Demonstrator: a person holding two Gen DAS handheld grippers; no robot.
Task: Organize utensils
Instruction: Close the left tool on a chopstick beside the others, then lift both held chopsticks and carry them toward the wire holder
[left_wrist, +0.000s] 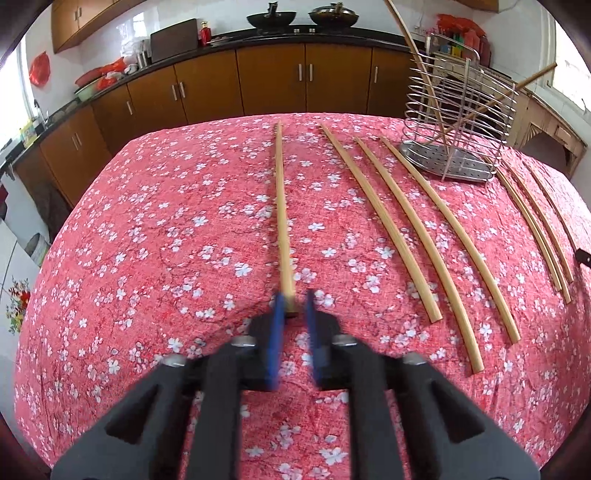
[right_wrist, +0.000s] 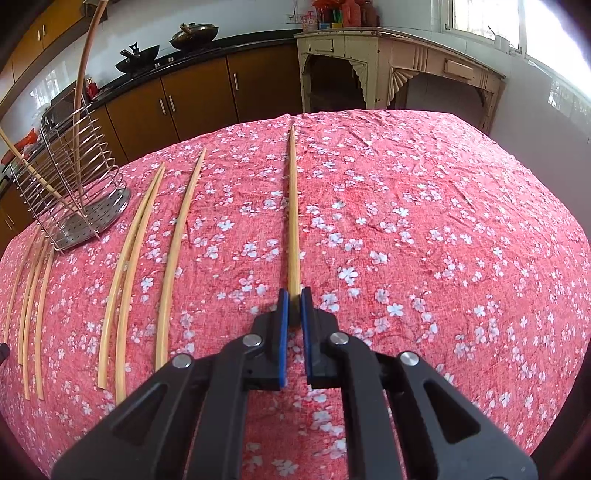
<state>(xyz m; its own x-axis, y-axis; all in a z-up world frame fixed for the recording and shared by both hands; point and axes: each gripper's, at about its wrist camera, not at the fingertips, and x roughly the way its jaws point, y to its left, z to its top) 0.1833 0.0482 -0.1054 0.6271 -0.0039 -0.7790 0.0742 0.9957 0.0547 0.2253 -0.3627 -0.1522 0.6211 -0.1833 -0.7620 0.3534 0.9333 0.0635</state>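
On the tabletop (left_wrist: 147, 221), covered by a red floral cloth, the left gripper (left_wrist: 293, 299) has its blue pads slightly spread around the near end of a chopstick (left_wrist: 281, 206) that runs straight toward twelve o'clock; the stick touches the left pad, with a gap at the right one. The right gripper (right_wrist: 294, 297) pinches the near end of another chopstick (right_wrist: 293, 206) between its pads — it too points to twelve o'clock. A wire utensil holder (left_wrist: 456, 122) stands at about one o'clock in the left view and ten o'clock in the right view, with two chopsticks leaning inside. More loose chopsticks (left_wrist: 402, 229) lie flat on the cloth near the holder.
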